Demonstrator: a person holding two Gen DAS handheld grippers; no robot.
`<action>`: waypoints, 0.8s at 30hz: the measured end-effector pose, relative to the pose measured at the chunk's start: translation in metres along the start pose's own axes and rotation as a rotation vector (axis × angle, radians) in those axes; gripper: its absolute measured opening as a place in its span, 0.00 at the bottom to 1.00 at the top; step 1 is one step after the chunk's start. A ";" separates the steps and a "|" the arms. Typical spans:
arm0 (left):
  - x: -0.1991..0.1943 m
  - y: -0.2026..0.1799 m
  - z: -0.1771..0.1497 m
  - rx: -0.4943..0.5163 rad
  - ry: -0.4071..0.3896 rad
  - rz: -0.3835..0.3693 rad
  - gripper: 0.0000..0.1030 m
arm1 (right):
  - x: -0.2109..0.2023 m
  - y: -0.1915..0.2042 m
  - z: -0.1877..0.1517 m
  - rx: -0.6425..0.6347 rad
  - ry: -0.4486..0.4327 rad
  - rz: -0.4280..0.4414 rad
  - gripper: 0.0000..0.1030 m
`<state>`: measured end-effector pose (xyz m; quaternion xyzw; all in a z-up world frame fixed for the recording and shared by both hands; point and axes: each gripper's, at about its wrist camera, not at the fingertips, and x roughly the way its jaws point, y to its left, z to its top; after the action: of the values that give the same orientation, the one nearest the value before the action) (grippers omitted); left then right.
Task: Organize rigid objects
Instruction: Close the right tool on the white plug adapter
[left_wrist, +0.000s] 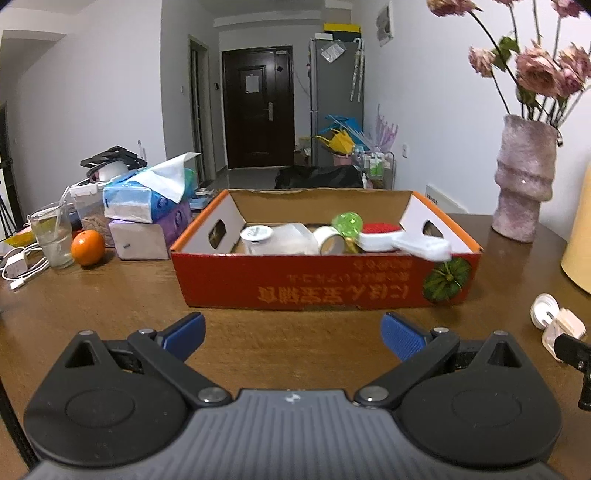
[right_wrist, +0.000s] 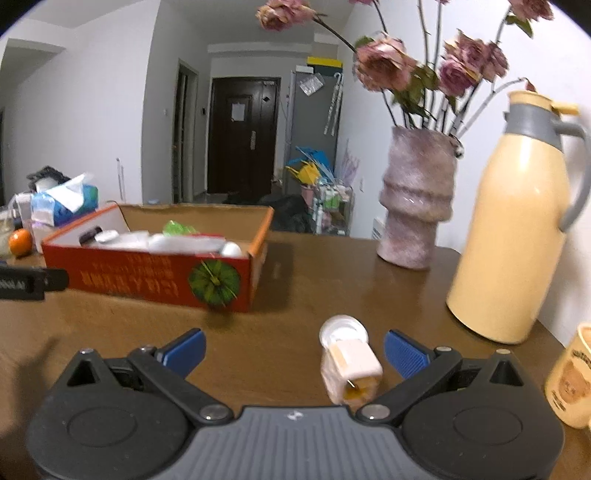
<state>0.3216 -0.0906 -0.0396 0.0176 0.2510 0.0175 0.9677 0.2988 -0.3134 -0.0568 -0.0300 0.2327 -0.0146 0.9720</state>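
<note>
A red and orange cardboard box stands on the brown table. Inside lie a clear plastic jar, a tape roll, a green plastic piece and a white brush with red bristles. A small cream bottle with a white cap lies on its side on the table, right of the box. My right gripper is open, and the bottle lies between its fingers, close to the right one. My left gripper is open and empty, just in front of the box.
A pink vase with dried roses, a cream thermos jug and a mug stand at the right. Tissue packs, an orange, a glass and a charger cable crowd the left.
</note>
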 end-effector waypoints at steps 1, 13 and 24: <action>-0.001 -0.003 -0.001 0.003 0.002 -0.004 1.00 | -0.001 -0.003 -0.003 -0.001 0.003 -0.010 1.00; -0.007 -0.028 -0.015 0.044 0.023 -0.037 1.00 | 0.010 -0.027 -0.016 0.011 0.014 -0.057 0.96; 0.000 -0.031 -0.015 0.035 0.044 -0.043 1.00 | 0.067 -0.040 -0.011 0.043 0.151 0.008 0.35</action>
<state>0.3150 -0.1213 -0.0544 0.0289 0.2726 -0.0072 0.9617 0.3526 -0.3568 -0.0938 -0.0067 0.3053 -0.0178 0.9521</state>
